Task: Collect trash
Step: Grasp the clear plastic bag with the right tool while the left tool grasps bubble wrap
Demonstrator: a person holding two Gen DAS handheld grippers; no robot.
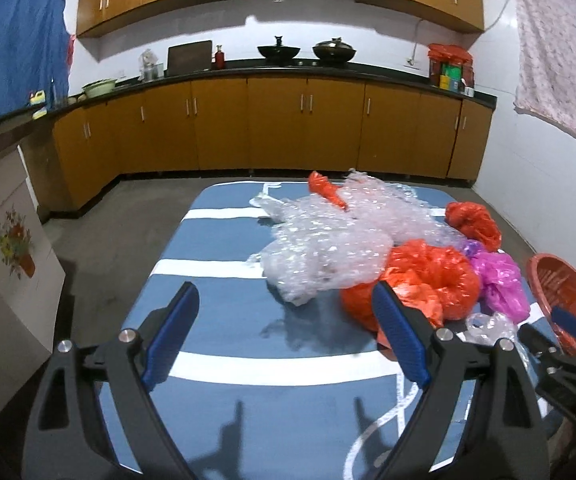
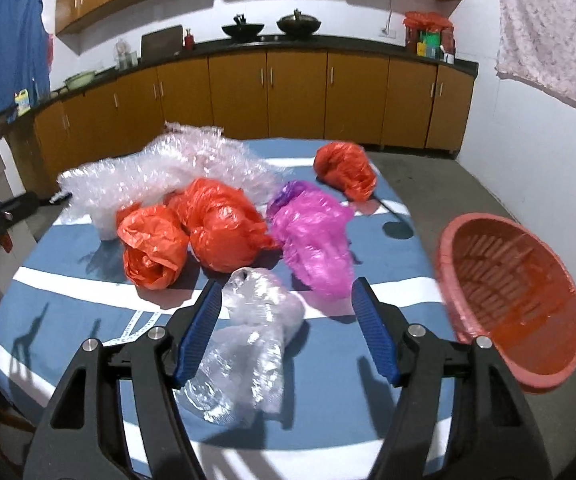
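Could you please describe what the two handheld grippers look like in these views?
Both the left gripper and the right gripper match: glossy black plastic arms with triangular cut-outs, round silver pivot bolts, and long ribbed blue pads on the fingers. No cables, markings or sleeves show.

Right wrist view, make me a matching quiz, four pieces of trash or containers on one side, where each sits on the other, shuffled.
Things:
1. crumpled clear plastic wrap
2. magenta plastic bag
3. big bubble wrap sheet
4. red plastic basket

Places:
A. beyond the table's right edge
B. far left of the table
C. between the right gripper fingers
D. middle, right of the orange bags

Pairs: 1-C, 2-D, 3-B, 4-A
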